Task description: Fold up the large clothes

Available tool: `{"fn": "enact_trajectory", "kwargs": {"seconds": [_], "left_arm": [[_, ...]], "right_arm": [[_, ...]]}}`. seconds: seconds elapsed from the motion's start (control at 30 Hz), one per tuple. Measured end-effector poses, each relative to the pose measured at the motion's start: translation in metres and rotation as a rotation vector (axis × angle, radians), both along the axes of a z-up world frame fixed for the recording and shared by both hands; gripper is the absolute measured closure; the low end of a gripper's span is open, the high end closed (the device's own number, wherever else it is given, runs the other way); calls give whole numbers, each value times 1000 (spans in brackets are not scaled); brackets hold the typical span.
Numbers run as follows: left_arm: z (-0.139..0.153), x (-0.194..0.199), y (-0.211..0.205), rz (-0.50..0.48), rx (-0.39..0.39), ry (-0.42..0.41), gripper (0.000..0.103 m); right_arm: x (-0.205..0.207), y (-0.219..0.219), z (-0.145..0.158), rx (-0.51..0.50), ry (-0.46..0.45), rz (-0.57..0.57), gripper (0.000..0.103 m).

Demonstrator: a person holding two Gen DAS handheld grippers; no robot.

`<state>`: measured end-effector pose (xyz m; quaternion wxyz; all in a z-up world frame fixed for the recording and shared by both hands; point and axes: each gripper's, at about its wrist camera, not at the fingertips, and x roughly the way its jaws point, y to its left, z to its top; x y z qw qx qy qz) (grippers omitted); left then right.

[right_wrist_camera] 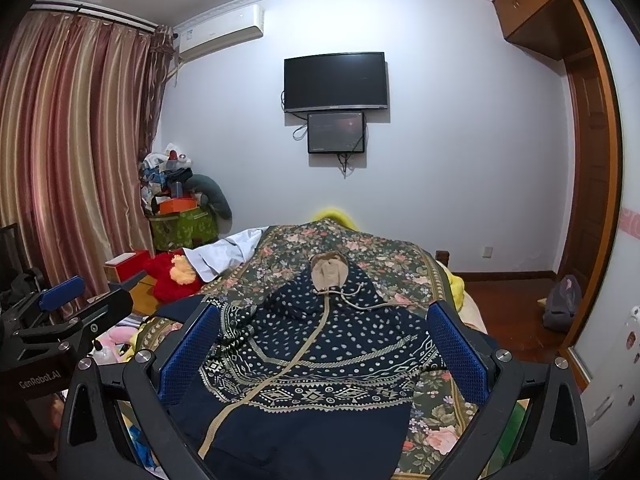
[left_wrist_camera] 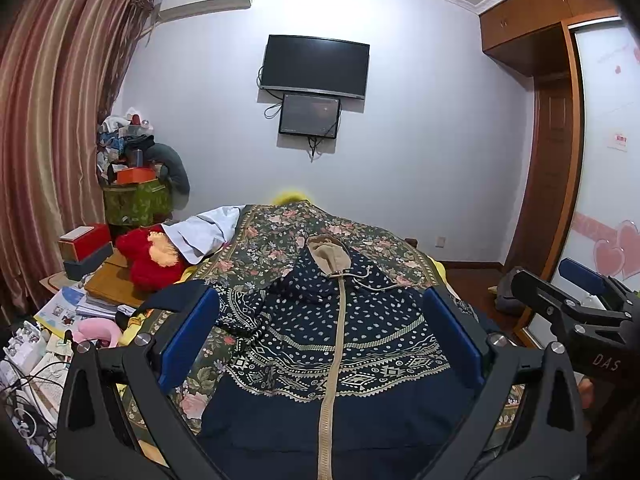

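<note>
A navy patterned hoodie (left_wrist_camera: 320, 340) lies flat, zipper up, on the floral bedspread (left_wrist_camera: 256, 248) of the bed. Both tools hover above it spread wide, gripping nothing: the left tool (left_wrist_camera: 320, 336) (marked "GenRobot.AI"), the right tool (right_wrist_camera: 324, 352) (marked "DAS").

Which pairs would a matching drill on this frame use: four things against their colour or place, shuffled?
Things:
1. hoodie
2. plush toy
3. TV
4. curtain

Descriptions:
A. mounted on the far wall
B. red, beside the bed on the left
C. striped, hanging at the left
D. navy, patterned, spread on the bed, beige zipper up

Pairs: 1-D, 2-B, 3-A, 4-C
</note>
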<state>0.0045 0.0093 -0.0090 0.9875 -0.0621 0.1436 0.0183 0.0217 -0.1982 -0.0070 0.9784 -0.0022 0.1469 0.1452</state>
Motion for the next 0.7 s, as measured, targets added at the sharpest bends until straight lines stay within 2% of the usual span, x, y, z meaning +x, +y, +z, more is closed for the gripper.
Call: {"fn": "enact_trajectory", "kwargs": {"seconds": [0.7], "left_arm": [[0,-1,5,10,-11,-5,1]], "right_arm": [[-1,3,4,-3,0,6,0]]}}
